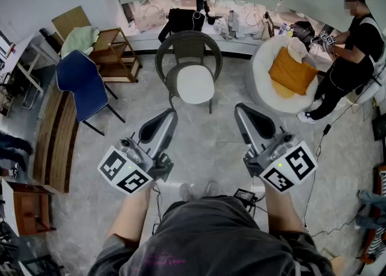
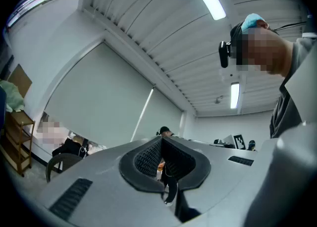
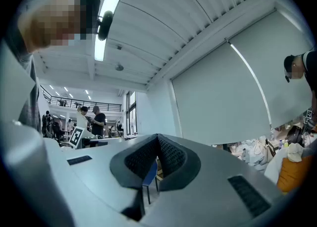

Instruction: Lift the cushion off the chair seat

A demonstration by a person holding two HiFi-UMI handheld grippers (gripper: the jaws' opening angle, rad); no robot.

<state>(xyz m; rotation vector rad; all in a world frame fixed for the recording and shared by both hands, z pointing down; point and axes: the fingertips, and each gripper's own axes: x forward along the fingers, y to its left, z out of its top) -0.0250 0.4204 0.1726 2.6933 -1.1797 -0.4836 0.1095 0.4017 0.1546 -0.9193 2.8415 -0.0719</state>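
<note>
Three chairs on the grey floor (image 1: 208, 142): blue folding chair (image 1: 81, 85), dark wicker chair (image 1: 188, 43) with one white cushion (image 1: 196, 84) on its seat, white round armchair (image 1: 265, 70) with one orange cushion (image 1: 292, 71). Two grippers, left gripper (image 1: 169, 115) and right gripper (image 1: 240, 109), both clenched and empty, well short of the wicker chair.

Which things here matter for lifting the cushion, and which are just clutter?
For the job:
white cushion
wicker chair
left gripper
right gripper

Lying about:
blue chair
orange cushion
green cloth
</note>
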